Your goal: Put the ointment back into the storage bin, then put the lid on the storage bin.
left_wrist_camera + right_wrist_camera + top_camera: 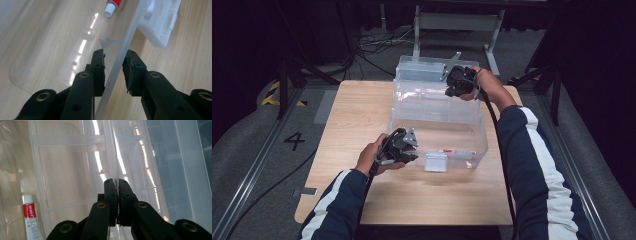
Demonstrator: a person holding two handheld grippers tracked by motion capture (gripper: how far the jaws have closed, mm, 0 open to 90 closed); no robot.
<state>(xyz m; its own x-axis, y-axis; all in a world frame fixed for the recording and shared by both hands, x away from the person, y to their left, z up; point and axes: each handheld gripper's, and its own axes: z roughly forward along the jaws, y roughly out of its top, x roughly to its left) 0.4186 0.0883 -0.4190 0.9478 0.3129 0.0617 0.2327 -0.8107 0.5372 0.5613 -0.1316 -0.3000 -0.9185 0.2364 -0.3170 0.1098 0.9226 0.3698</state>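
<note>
A clear plastic box (pixel 479 142) stands on the wooden table (pixel 362 110), its lid (pixel 422 70) swung up behind it. A red and white tube (pixel 457 151) lies on the box floor, and it shows again as a tube (pixel 113 5) and a tube (pixel 31 220) in the gripper views. My left gripper (pixel 412 144) is at the box's front left, jaws either side of the front wall (pixel 117 65), pads pressing on it. My right gripper (pixel 453 82) is at the back, shut on the lid's thin clear edge (pixel 115 150).
A white latch (pixel 435 162) hangs on the box's front wall. Bare tabletop lies left of and in front of the box. Beyond the table's far edge are loose cables (pixel 372 47) and a metal stand (pixel 457 22) on the floor.
</note>
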